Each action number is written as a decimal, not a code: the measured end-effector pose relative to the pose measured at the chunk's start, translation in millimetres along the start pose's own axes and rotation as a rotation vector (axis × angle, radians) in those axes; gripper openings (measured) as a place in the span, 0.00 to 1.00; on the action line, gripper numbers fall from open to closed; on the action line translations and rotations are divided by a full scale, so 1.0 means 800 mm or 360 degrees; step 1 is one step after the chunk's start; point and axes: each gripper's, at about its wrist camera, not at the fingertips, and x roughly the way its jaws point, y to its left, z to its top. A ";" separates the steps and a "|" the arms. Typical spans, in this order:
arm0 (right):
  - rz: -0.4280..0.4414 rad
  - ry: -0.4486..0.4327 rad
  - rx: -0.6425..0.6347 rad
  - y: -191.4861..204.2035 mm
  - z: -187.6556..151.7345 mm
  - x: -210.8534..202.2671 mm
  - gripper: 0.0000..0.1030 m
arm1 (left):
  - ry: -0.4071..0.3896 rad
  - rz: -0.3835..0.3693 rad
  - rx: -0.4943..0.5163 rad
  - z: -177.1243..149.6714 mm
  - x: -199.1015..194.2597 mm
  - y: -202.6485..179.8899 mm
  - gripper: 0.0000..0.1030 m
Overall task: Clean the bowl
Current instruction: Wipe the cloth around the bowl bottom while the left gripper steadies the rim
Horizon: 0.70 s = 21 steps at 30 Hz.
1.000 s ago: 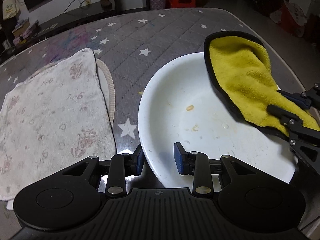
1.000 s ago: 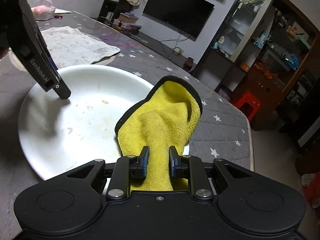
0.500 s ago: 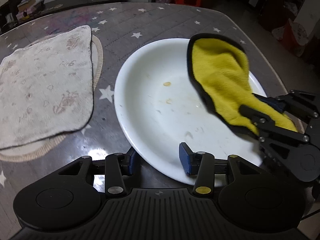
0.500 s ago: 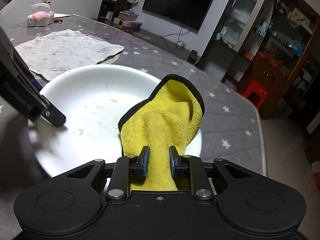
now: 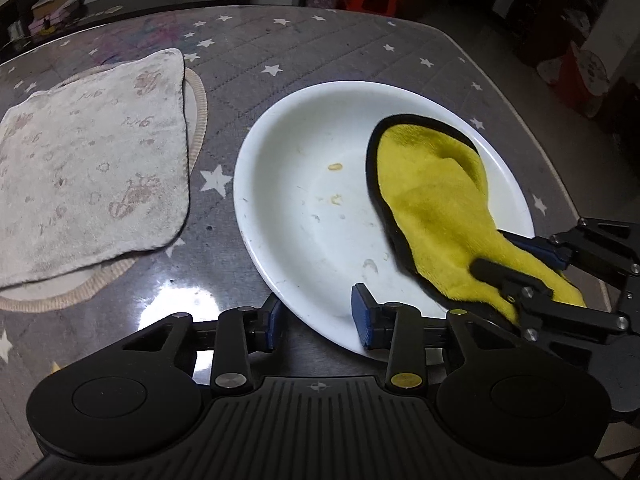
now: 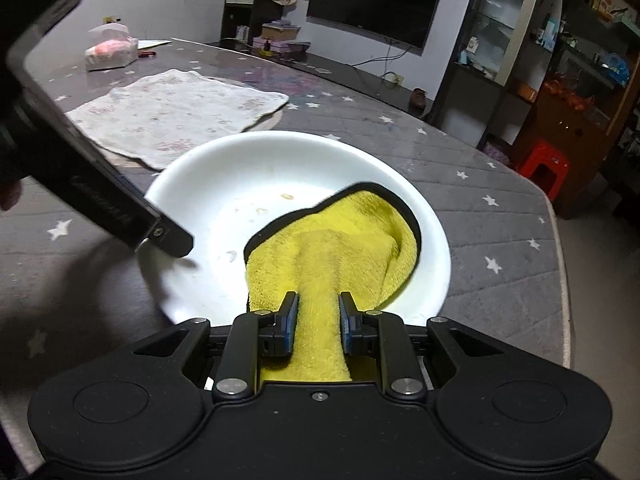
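Right hand-held gripper (image 6: 318, 326) hiding cloth (image 6: 340, 240) end

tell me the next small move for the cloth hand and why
Probably sweep the yellow cloth leftward across the bowl floor. The right gripper is shut on the cloth, which lies on the bowl's right side, while yellowish residue spots sit uncovered just left of it. The left gripper straddles the near rim, open, bracing it.

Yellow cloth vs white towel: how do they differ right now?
The yellow cloth is black-edged, bunched, and lies in the bowl, pinched by the right gripper. The white towel is larger, faintly patterned, spread flat on a round mat beside the bowl, and untouched. Both are soft fabric.
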 end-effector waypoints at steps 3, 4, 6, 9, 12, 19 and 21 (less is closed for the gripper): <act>0.0024 0.0004 -0.0026 0.006 -0.002 -0.008 0.21 | 0.0021 -0.0013 0.0044 0.003 -0.001 0.008 0.33; 0.0019 0.0005 -0.0041 0.008 -0.002 -0.010 0.21 | 0.0027 -0.0018 0.0055 0.004 -0.001 0.010 0.33; -0.0001 0.0006 -0.0066 0.008 -0.003 -0.012 0.21 | 0.0034 -0.0024 0.0113 0.008 -0.001 0.011 0.33; -0.0044 0.0013 -0.0065 -0.001 -0.004 -0.009 0.21 | 0.0035 -0.0010 0.0169 0.013 0.002 0.009 0.33; -0.0083 0.0010 -0.0066 -0.009 -0.004 -0.002 0.21 | 0.0045 -0.0001 0.0198 0.020 0.008 0.010 0.33; -0.0166 -0.0030 -0.0113 -0.024 -0.004 0.014 0.21 | 0.0051 0.0021 0.0254 0.034 0.018 0.011 0.33; -0.0198 -0.0054 -0.0131 -0.028 -0.003 0.018 0.21 | 0.0049 0.0031 0.0252 0.036 0.019 0.012 0.33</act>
